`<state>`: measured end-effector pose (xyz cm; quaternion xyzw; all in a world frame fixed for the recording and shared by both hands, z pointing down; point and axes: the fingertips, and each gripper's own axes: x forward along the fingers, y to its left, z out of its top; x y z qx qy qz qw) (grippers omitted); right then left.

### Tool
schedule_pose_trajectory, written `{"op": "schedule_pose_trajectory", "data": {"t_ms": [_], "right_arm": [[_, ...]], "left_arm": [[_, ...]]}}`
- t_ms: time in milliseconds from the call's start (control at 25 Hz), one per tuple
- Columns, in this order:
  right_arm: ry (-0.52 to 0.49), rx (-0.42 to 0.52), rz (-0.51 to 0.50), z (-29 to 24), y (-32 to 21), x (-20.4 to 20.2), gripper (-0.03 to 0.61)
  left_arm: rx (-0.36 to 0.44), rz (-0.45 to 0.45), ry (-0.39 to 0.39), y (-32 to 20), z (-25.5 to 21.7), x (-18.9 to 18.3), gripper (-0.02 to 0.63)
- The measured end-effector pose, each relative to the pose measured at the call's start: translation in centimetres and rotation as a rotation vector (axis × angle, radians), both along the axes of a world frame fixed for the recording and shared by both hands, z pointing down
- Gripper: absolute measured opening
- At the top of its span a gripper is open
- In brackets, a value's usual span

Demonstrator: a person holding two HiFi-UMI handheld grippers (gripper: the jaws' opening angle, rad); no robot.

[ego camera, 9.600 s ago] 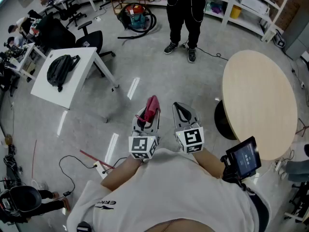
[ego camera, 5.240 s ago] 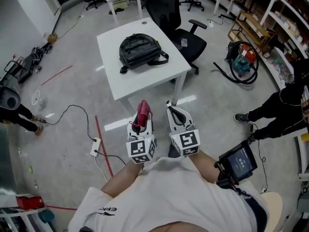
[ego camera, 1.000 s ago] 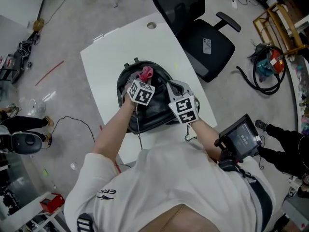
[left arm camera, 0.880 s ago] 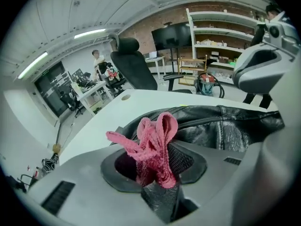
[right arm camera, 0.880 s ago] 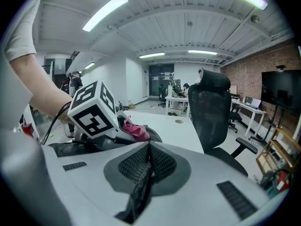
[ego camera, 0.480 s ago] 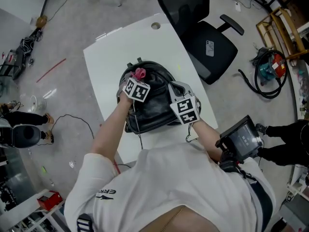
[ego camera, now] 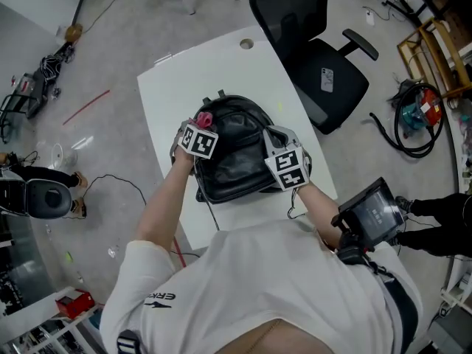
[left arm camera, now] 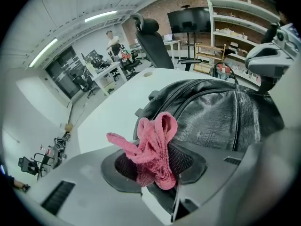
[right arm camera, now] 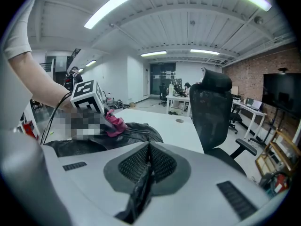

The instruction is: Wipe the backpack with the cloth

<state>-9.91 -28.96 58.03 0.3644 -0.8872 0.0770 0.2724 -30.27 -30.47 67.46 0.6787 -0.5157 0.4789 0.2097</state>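
Change: left tongs (ego camera: 201, 122) and pink cloth (ego camera: 204, 117) shifted from the top middle of the backpack (ego camera: 237, 153) toward its upper left edge over the last second.
Left tongs: closed tight on the cloth (left arm camera: 151, 150), bunched and standing up out of the black pads; tips (left arm camera: 155, 168) pressed to the backpack's top left corner.
Cloth: pink, crumpled, touching the black leather-like surface at that corner; seen from the right gripper view as a small pink wad (right arm camera: 114, 124) on the bag.
Right tongs: closed (right arm camera: 146, 168) on a dark fold of the backpack's material at its right edge (ego camera: 279, 136).
Backpack: black, glossy, lying flat on the desk (ego camera: 168, 94), zip lines running across its rounded top (left arm camera: 221, 112).
Desk: white, with a round cable hole near the far end.
Surroundings: black office chair (ego camera: 324, 72) just beyond the desk's far right side.
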Motion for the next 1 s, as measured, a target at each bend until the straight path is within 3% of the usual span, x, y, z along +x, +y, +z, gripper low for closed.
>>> {"op": "schedule_pose_trajectory", "data": {"t_ms": [240, 400, 520, 720, 1000], "right_arm": [[-0.007, -0.006, 0.016, -0.3, 0.1, -0.1, 0.003], [-0.015, -0.011, 0.018, -0.2, 0.1, 0.4, 0.003], [-0.02, -0.012, 0.027, 0.1, -0.2, 0.8, 0.003], [-0.029, -0.013, 0.041, 0.1, -0.2, 1.0, 0.003], [-0.025, -0.011, 0.023, 0.3, -0.1, 0.9, 0.003]], "left_arm": [[0.003, 0.008, 0.027, 0.5, -0.6, -0.4, 0.146], [0.059, 0.113, 0.045, -0.8, -2.0, 3.0, 0.146], [0.092, 0.239, 0.065, -2.2, -2.3, 6.9, 0.146], [0.061, 0.431, 0.057, -2.7, -1.3, 12.3, 0.146], [-0.001, 0.475, -0.029, -1.9, 0.4, 11.6, 0.146]]}}
